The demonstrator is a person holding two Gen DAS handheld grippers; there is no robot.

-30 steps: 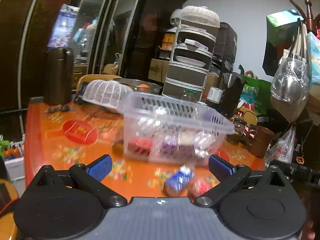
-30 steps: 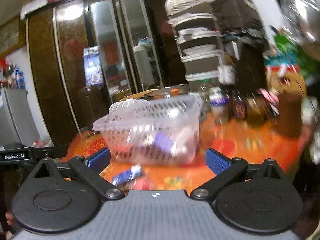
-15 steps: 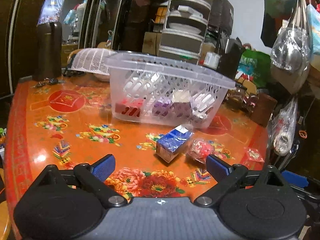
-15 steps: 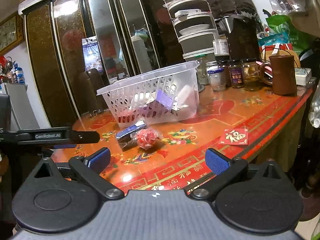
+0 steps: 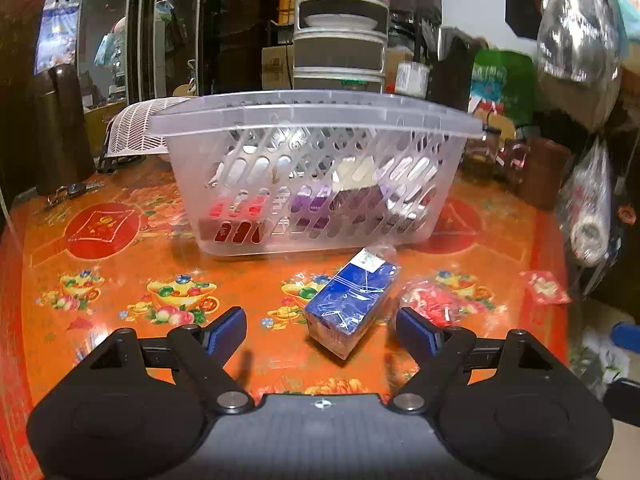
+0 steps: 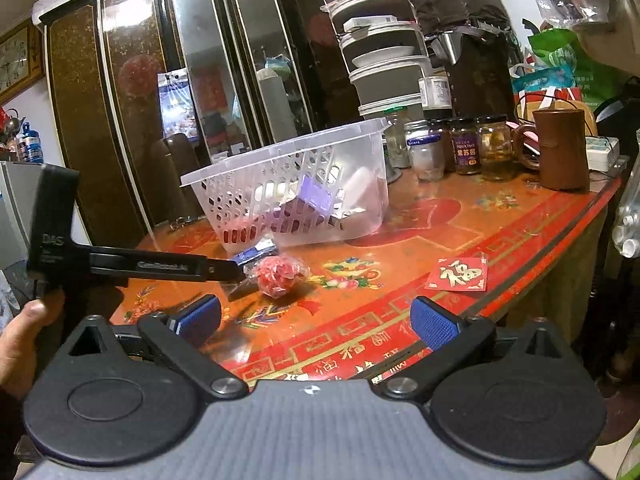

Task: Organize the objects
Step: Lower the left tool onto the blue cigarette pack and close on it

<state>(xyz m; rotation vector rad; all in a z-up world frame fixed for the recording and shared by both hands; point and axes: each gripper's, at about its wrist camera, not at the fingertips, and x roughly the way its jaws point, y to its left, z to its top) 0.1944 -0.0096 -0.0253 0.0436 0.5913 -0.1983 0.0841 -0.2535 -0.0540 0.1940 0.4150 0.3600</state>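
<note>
Basket [image 5: 316, 168] contents only readable through the slotted wall: red, purple and white shapes, can't identify them. Blue box [image 6: 256, 254] in right wrist view mostly hidden behind the left hand-held gripper [image 6: 236, 280] finger and the red wrapped item [image 6: 280, 274]; far end of the box only. Person's hand [image 6: 24, 336] cut off by the left edge. Left wrist view: hanging plastic bags [image 5: 576, 28] on the right are motion-blurred, contents unreadable. Small red packet [image 5: 544, 288] at the right edge of the table [image 5: 120, 280] blurred, print illegible there. Jar labels [image 6: 464, 152] too small to read.
</note>
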